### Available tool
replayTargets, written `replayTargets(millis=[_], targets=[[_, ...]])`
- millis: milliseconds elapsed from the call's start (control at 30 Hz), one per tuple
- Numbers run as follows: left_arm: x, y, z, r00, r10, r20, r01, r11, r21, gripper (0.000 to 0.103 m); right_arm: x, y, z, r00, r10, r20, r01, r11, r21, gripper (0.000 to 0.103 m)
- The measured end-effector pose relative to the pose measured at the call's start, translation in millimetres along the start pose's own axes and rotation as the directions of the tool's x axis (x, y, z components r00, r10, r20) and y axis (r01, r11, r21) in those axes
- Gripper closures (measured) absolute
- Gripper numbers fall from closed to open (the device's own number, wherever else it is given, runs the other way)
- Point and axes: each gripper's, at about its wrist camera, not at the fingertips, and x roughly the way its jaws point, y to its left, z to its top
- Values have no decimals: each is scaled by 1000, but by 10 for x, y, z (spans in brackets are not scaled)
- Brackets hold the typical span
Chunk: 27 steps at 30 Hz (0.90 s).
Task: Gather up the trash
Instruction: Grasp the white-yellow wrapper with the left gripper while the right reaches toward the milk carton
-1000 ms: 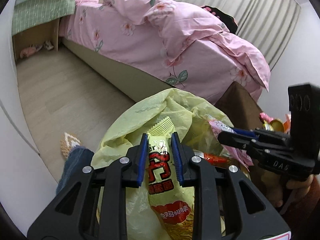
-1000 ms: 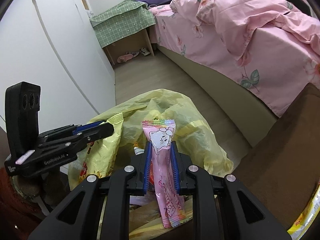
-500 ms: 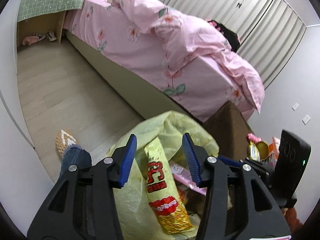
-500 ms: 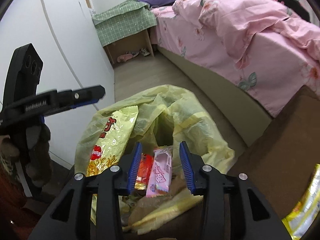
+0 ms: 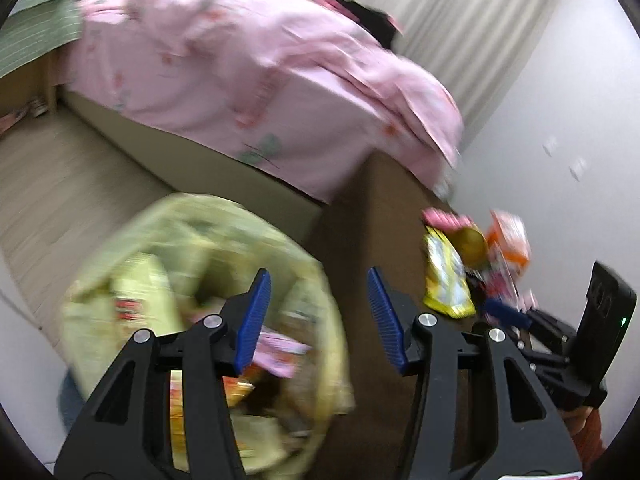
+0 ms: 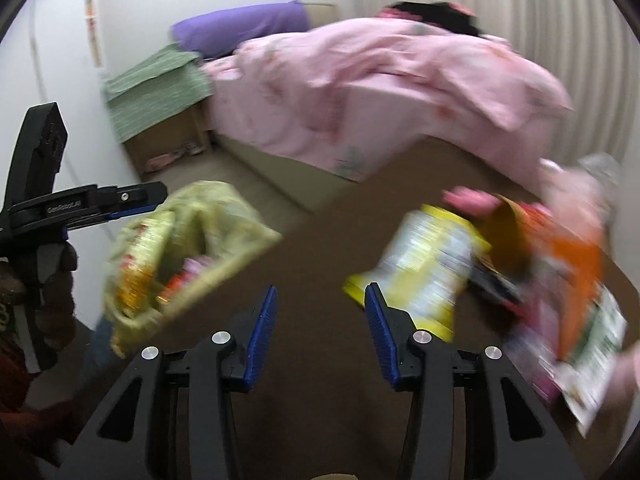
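Toward the right of the left wrist view, I am looking at the pile of wrappers still waiting on the brown bench (image 5: 360, 216), and both sets of tongs are standing wide with nothing between their blue pads, having just been opening. The left tongs (image 5: 318, 316) are hanging over the near edge of the yellow trash bag (image 5: 192, 264), which is sitting low left in that frame and already holding snack packets. The right tongs (image 6: 320, 336) are pointing at bare bench, with the yellow-edged snack packet (image 6: 424, 276) just right of their right pad.

I am judging that packet to be light, crinkly film: soft, slippery on its printed face, and likely to fold instead of lifting flat. I would be pinching it at the crimped end seam or a corner, where the film is doubled and stiffer, not across the puffed middle.

Behind it, toward the right edge of the right wrist view, an orange packet (image 6: 572, 264) and pink wrappers (image 6: 472, 200) are overlapping, and blur is keeping me from telling them apart cleanly. They are looking equally flimsy, so one pinch may be dragging a neighbour along. A round gold thing (image 5: 472, 240) sits among them in the left wrist view; I cannot tell whether it is rigid. The bag itself is thin and floppy, and its mouth is sagging open.
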Motion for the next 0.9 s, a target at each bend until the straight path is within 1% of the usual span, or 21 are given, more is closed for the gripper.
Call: replayTargets(millis=[33,67,167,200,267,333,367,433,467,533,600,633,700,733,833,900], targets=[[116,-155,-14,999,-17,-30,19,999,39,55,-82,-149,-92,1000,-27,1,27,999,30,58],[195,-254,-29,998,-27,-49,30,998,64,55,-141,-268,-163,999,-44,4,43,998,55,52],[489,-596,-68,992,-50,-116,67,987,145,54,-297,-580,-384,997,-79,9,77,989,125,45],[590,-703,-79,989,-54,-136,77,983,167,54,-319,-646,-438,996,-84,7,82,987,140,44],[789,-893,-86,984,-60,-170,93,977,192,53,-410,-822,-592,995,-102,10,98,978,183,41],[976,-1114,-82,978,-69,-195,111,970,216,53,-474,-931,-708,993,-121,10,117,971,208,36],[1054,-1210,-69,977,-70,-199,116,967,228,53,-490,-966,-742,992,-126,11,121,969,214,36],[1160,-1344,-55,979,-53,-196,103,962,254,53,-547,-1077,-859,991,-129,19,121,964,238,36],[1245,-1424,-36,981,-32,-189,84,959,272,53,-566,-1116,-887,992,-126,21,117,962,248,36],[1435,-1538,-1,983,36,-181,21,953,304,53,-575,-1214,-973,995,-99,5,94,956,277,36],[1588,-1577,8,976,87,-199,-22,951,308,53,-557,-1267,-1022,994,-101,-35,107,957,269,36],[1647,-1572,11,971,96,-221,-27,955,297,53,-568,-1277,-1054,992,-114,-44,122,959,257,36],[1623,-1564,8,973,93,-212,-28,956,291,63,-600,-1271,-1086,985,-166,-42,171,961,218,36],[1610,-1564,-10,968,83,-235,-10,955,296,74,-624,-1278,-1094,983,-180,-38,184,961,207,36],[1477,-1525,-87,964,76,-256,5,954,300,78,-650,-1340,-1078,984,-174,-31,176,960,218,36],[1387,-1492,-149,958,69,-279,17,956,293,78,-659,-1367,-1058,981,-190,-28,192,956,223,36]])
